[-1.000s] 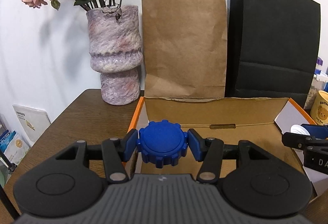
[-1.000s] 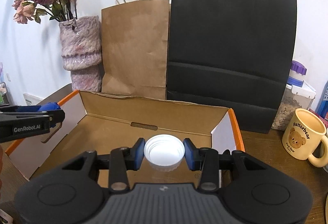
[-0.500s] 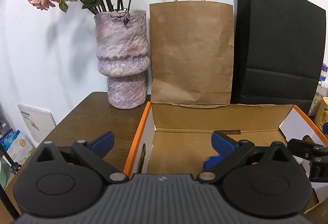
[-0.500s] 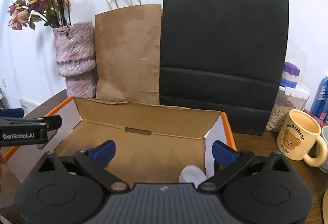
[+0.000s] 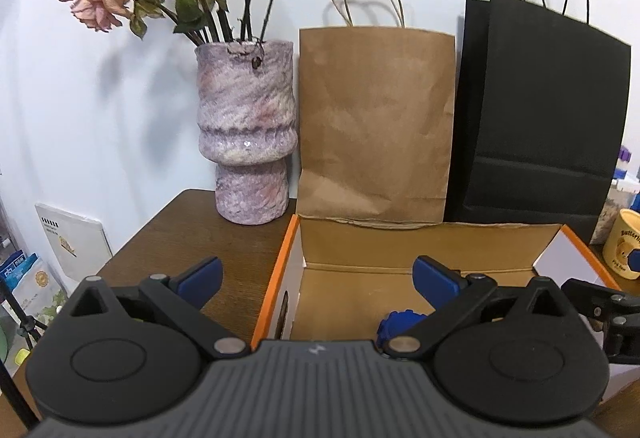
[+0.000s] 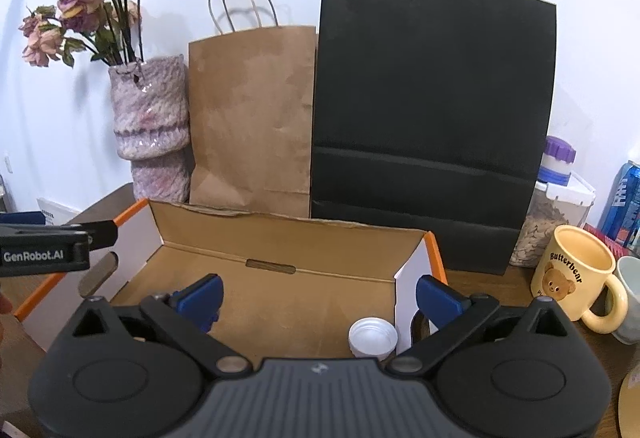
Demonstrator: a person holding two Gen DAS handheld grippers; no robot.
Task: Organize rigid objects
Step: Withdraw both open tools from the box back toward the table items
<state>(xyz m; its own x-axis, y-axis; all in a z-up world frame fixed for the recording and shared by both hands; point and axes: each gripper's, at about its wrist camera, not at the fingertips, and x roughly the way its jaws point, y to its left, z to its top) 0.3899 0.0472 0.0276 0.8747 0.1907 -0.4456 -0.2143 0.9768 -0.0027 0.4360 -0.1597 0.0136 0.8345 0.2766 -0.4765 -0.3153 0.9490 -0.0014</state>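
Observation:
An open cardboard box with orange edges point(image 5: 360, 302) point(image 6: 280, 230) sits on the brown table. A blue ridged cap point(image 5: 400, 324) lies on the box floor, partly hidden behind my left gripper's right finger. A white cap point(image 6: 373, 337) lies on the box floor near the right wall. My left gripper point(image 5: 318, 276) is open and empty above the box's left side. My right gripper point(image 6: 320, 296) is open and empty above the box. Each gripper shows at the edge of the other's view: the right one point(image 5: 600, 302), the left one point(image 6: 48, 248).
A mottled pink vase with dried roses point(image 5: 246, 129) point(image 6: 150, 129), a brown paper bag point(image 5: 376, 117) point(image 6: 252, 117) and a black paper bag point(image 5: 540, 125) point(image 6: 432, 117) stand behind the box. A yellow bear mug point(image 6: 572, 278), a jar and a blue can point(image 6: 622, 201) are at the right.
Both grippers opened and let go: the blue cap and the white cap dropped onto the box floor. Both grippers have since lifted and pulled back slightly.

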